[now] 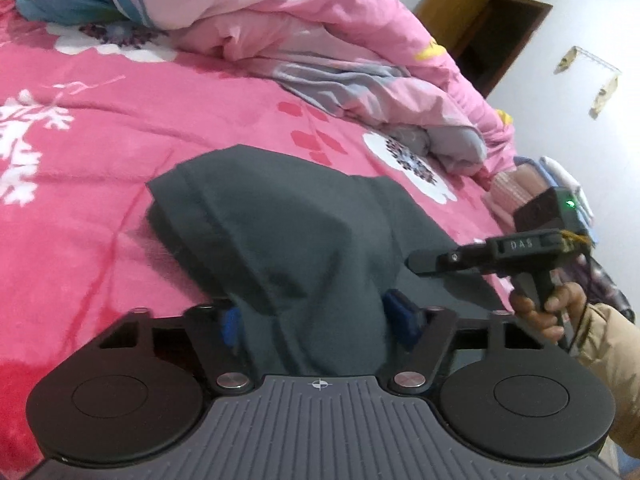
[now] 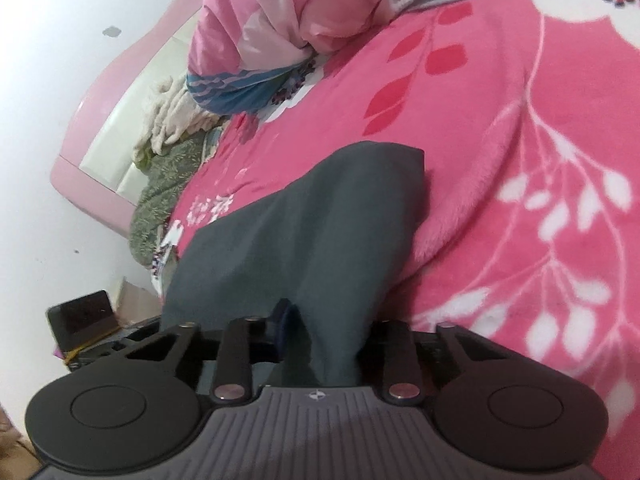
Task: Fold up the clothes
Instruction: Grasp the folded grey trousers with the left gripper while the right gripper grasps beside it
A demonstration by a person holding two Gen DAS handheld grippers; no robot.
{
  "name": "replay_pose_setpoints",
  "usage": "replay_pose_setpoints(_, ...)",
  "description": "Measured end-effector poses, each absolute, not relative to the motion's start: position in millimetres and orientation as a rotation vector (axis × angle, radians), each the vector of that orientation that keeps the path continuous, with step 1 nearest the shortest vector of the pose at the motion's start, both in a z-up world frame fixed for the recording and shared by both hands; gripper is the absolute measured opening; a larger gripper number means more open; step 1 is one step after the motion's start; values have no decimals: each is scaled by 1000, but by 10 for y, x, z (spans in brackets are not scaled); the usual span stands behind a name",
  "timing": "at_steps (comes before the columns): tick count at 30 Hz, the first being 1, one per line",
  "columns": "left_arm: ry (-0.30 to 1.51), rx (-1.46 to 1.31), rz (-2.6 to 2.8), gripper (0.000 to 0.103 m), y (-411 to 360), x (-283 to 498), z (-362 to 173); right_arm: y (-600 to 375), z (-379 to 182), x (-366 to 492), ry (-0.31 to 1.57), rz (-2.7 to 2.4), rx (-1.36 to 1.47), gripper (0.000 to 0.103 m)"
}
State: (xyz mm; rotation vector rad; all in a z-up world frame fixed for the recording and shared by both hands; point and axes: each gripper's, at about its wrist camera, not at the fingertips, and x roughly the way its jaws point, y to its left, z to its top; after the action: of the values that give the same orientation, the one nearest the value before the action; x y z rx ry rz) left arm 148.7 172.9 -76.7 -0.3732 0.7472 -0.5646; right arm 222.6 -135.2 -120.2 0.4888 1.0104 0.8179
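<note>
A dark grey garment (image 1: 304, 232) lies on the pink flowered blanket (image 1: 100, 140), its near part raised and bunched. In the left wrist view, my left gripper (image 1: 316, 320) is shut on a thick fold of it, and the cloth fills the gap between the blue pads (image 1: 400, 312). My right gripper (image 1: 418, 262) comes in from the right, held by a hand (image 1: 536, 312), its tip at the garment's right edge. In the right wrist view, my right gripper (image 2: 328, 332) is shut on a hanging fold of the garment (image 2: 320, 216). Cloth hides one of its fingers.
A crumpled pink and grey quilt (image 1: 328, 44) is heaped at the far side of the bed. A wooden cabinet (image 1: 488, 20) stands by the white wall. Pale and green cloths (image 2: 168, 152) lie by the pink headboard (image 2: 92, 128). A dark tablet-like object (image 2: 82, 318) sits low beside the bed.
</note>
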Motion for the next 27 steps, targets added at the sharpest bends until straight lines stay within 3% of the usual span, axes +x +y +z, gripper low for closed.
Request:
replay_pose_setpoints(2, 734, -361, -554, 49, 1707, 1456, -753, -1343, -1152, 2159, 975, 800, 457, 13)
replay_pose_setpoints(9, 637, -290, -517, 25, 1550, 1235, -586, -1234, -837, 1863, 832, 750, 317, 8)
replay_pose_setpoints(11, 621, -285, -518, 23, 1518, 1171, -527, -1228, -736, 1780, 800, 749, 296, 4)
replay_pose_setpoints(18, 566, -268, -519, 19, 1405, 955, -326, -1272, -395, 1413, 682, 757, 222, 4)
replay_pose_setpoints(23, 577, -253, -508, 19, 1297, 924, -335, -1364, -436, 1335, 695, 737, 234, 4)
replay_pose_setpoints(25, 598, -252, -498, 19, 1274, 973, -396, -1397, -550, 1408, 739, 716, 262, 8)
replay_pose_setpoints(27, 625, -263, -483, 19, 1281, 1042, -459, -1484, -683, 1518, 794, 681, 326, 24)
